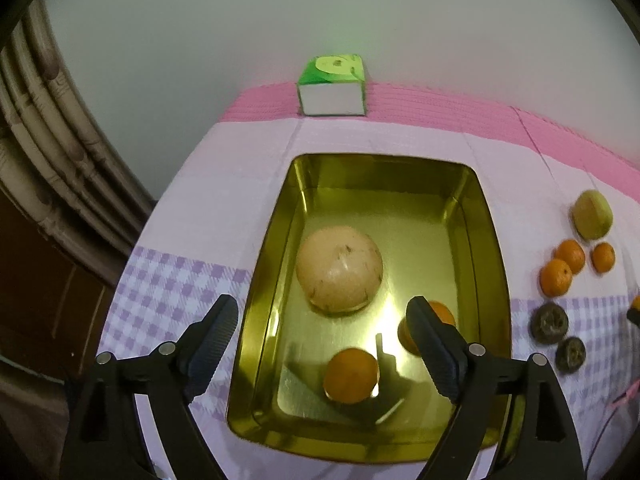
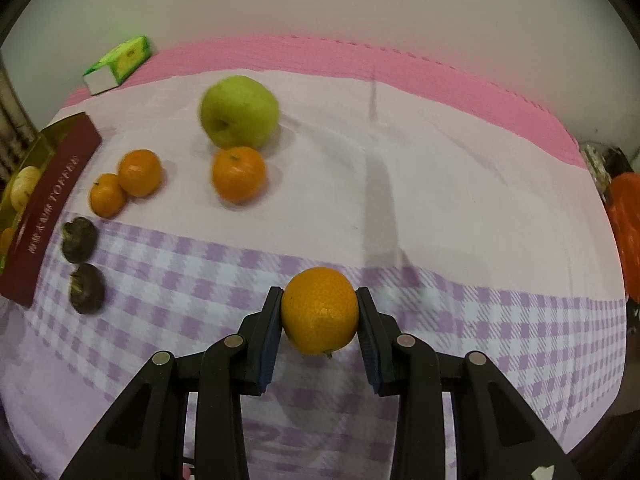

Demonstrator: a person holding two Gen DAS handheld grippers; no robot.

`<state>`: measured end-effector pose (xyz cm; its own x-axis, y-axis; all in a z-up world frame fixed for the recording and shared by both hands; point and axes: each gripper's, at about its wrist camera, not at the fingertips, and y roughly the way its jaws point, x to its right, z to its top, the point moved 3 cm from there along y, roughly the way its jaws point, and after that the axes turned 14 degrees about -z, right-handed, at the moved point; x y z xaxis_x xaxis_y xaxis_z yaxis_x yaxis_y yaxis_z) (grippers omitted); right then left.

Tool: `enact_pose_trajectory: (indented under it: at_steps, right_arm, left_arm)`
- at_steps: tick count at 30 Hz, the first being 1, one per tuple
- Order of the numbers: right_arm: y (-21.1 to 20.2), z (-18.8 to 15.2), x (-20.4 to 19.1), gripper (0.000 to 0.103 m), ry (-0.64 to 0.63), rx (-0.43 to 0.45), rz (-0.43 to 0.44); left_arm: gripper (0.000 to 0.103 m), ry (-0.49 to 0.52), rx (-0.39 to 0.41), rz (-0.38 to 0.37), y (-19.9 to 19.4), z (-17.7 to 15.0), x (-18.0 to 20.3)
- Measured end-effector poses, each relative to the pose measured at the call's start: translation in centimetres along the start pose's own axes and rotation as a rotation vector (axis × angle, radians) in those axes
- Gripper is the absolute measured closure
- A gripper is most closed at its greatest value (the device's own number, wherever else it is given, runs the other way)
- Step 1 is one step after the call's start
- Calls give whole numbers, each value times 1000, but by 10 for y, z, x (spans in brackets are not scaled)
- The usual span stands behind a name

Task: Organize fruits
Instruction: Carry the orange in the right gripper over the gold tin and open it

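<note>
Fruit sorting on a pink and lilac checked tablecloth (image 2: 400, 184): at far left, the left gripper (image 1: 322, 314) hangs over a gold tin (image 1: 476, 216) with its jaws spread wide and nothing between them. Inside the tin lie a large pale round fruit (image 1: 339, 270) and two oranges, one near the front wall (image 1: 351, 375) and one partly hidden behind the right finger (image 1: 442, 314). A green and white carton (image 1: 332, 86) stands at the far edge of the cloth beyond the tin. To the right of the tin, on the cloth, lie two dark wrinkled fruits (image 2: 79, 239) side by side, then a pair of small oranges (image 2: 140, 172) touching each other, then a green apple (image 2: 239, 111) with another orange (image 2: 238, 174) just in front of it. Further right, well apart from that cluster, the right gripper (image 2: 319, 312) holds an orange (image 2: 320, 310) clamped between its two pads above the checked band of the cloth. An orange-red object (image 2: 626, 216), too blurred to identify, sits at the far right edge.
</note>
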<state>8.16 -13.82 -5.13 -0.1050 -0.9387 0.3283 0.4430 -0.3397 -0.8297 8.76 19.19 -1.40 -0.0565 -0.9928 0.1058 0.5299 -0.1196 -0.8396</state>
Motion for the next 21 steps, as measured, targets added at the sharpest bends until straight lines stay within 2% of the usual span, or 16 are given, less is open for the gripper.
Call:
enact_pose_trajectory:
  at_steps: [7,13,21]
  right_arm:
    - [-16,16,-16,70,-57,50,59]
    - [-37,24,-49,70,-133,95,133]
    - [-70,30,-102,70,-254,155,268]
  left_arm:
    - [17,-36,11,0,-12,-6,-12]
    - [16,-107,41,21,-24,-7,-30]
    - [16,-274,80,42,-45,-19,-71]
